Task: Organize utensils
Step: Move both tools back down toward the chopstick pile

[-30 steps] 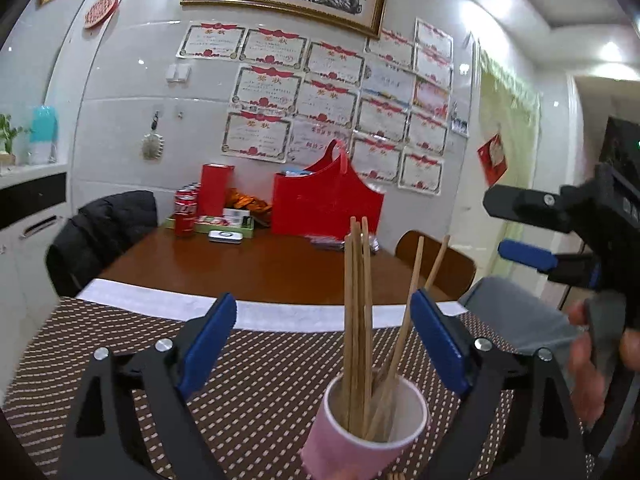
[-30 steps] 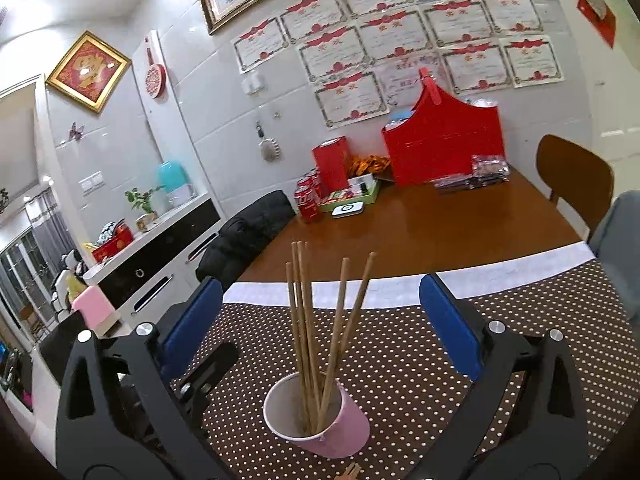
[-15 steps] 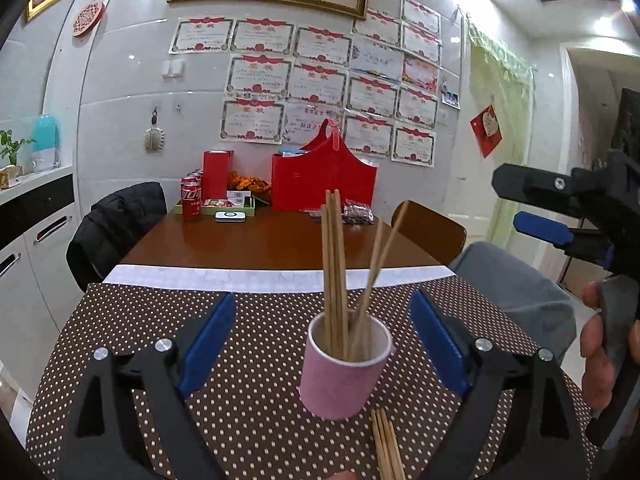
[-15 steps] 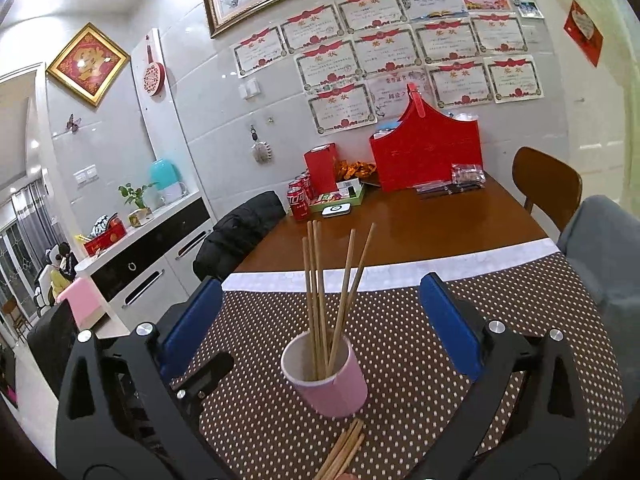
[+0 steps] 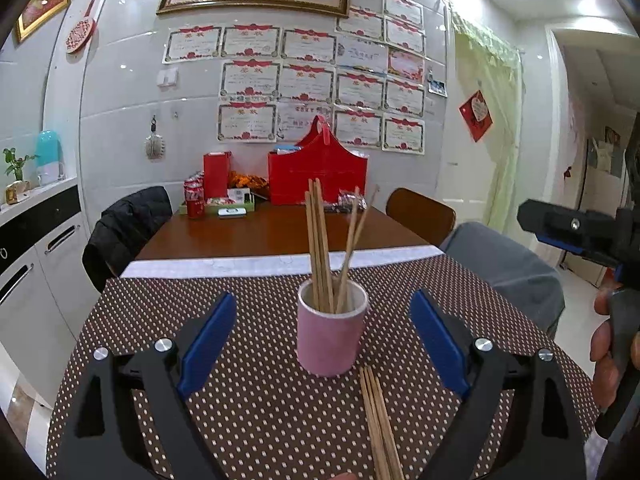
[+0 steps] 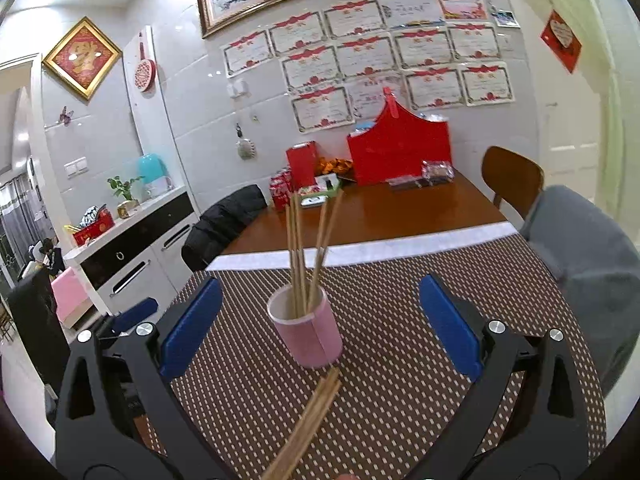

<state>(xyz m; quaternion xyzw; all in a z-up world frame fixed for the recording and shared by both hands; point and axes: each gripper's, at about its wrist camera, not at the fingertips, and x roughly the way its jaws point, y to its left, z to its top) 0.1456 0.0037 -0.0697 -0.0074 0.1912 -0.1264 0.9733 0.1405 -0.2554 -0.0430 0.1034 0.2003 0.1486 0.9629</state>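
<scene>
On the dotted tablecloth (image 5: 248, 400) a pink cup (image 5: 331, 330) is standing upright, with several wooden chopsticks (image 5: 320, 240) already sticking out of it. More loose chopsticks (image 5: 380, 420) are lying flat on the cloth just in front of the cup, their far tips almost at its base. In my judgement the step in hand is to collect this bundle and drop it into the cup.

To do it well, I think the gripper should be coming low over the cloth and closing across the sticks, not along them, so that they are staying together as one bundle. Pinching near the middle would be keeping the bundle from tipping. The upright sticks are leaning to different sides, so the new ones should be entering where the cup mouth is free, and the cup should not be pushed, because it looks light.

The left gripper (image 5: 322, 336) is pointing slightly down at the cup, its blue pads spread wide on either side, apart from it and holding nothing. The right gripper (image 6: 316, 320) is posing the same way in its own view, released and empty, with the bundle (image 6: 308, 420) lying under it. In the left view a hand (image 5: 608, 356) is holding the right tool's handle at the far right.
</scene>
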